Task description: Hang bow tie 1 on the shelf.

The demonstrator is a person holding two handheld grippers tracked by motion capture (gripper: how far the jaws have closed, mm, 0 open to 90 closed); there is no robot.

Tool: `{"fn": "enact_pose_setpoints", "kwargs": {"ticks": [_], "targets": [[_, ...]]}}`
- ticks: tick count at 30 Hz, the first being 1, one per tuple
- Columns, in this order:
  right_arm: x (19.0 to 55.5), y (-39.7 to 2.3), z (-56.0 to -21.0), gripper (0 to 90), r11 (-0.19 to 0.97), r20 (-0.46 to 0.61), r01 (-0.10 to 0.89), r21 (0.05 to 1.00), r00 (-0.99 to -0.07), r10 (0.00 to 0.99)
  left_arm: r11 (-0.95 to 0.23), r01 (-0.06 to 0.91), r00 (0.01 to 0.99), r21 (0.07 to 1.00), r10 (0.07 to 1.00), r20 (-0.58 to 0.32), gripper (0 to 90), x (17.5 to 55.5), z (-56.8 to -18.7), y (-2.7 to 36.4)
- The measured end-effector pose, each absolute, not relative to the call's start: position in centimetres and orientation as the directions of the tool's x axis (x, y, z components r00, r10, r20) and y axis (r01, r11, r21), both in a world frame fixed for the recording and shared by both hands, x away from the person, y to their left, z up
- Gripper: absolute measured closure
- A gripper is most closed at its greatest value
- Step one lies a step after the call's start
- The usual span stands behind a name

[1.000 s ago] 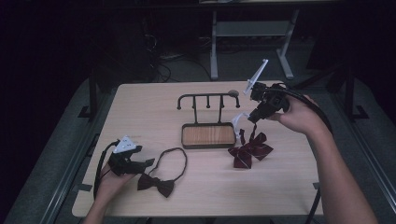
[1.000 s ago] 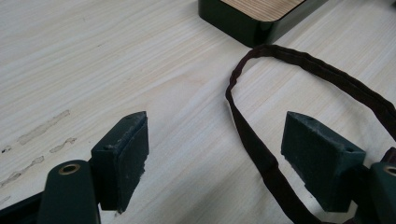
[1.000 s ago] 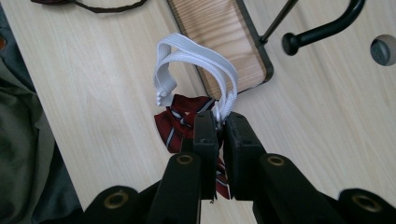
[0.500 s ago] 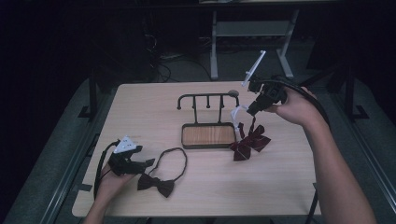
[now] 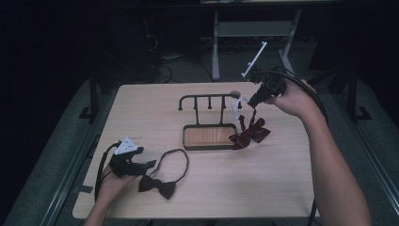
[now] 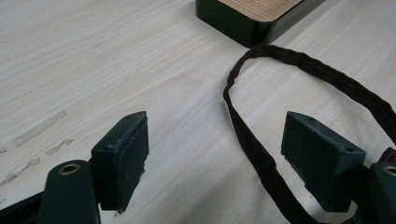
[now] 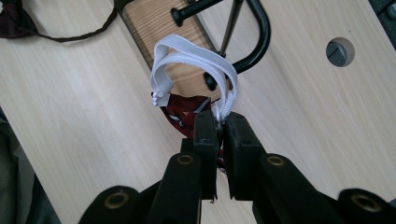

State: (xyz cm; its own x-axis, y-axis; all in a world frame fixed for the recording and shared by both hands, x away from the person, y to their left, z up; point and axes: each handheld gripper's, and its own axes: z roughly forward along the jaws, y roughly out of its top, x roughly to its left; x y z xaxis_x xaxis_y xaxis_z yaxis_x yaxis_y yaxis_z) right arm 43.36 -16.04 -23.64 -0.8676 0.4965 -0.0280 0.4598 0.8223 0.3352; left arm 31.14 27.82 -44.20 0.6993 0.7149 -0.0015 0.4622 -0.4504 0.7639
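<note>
— Right gripper (image 7: pixel 218 122): jaws clamped on the white strap (image 7: pixel 196 58) of the red bow tie (image 5: pixel 249 134). Bow dangling below, near the counter's far right part, just beside the rack's tray (image 5: pixel 209 136).

— Strap loop relative to the rack (image 5: pixel 207 100)?

— Rising ahead of the jaws toward the hooked right end of the bar; knob-tipped pegs just beyond. Loop held open and upright, so probably to be carried over a peg.

— Bar's long axis?

— Parallel to the counter's far edge; approach from its right end, closest to the right hand (image 5: pixel 294 99).

— Left gripper (image 6: pixel 215 154)?

— Jaws apart, low by the near left corner, brown strap (image 6: pixel 252 144) of the dark bow tie (image 5: pixel 157 186) lying between them, unpinched. Well apart from the rack.
</note>
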Motion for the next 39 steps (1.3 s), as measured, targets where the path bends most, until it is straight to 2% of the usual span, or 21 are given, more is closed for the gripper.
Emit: {"fn": "enact_pose_setpoints", "kwargs": {"ticks": [12,30,39], "targets": [[45.3,-16.2,-24.4,83.4,0.787,-0.016,0.52,0.333,-0.831,0.556,-0.453,0.462,0.701,0.762,0.713,-0.001,23.3,31.1,-44.2,27.8],[46.2,-16.4,-25.5,82.8,0.783,0.01,0.539,0.311,-0.825,0.565,-0.454,0.465,0.7,0.76,0.714,-0.002,23.3,31.2,-44.3,27.8],[46.0,-16.4,-26.1,79.0,0.781,0.017,0.532,0.329,-0.83,0.558,-0.445,0.469,0.697,0.763,0.717,-0.009,23.3,31.1,-44.2,27.8]]}}
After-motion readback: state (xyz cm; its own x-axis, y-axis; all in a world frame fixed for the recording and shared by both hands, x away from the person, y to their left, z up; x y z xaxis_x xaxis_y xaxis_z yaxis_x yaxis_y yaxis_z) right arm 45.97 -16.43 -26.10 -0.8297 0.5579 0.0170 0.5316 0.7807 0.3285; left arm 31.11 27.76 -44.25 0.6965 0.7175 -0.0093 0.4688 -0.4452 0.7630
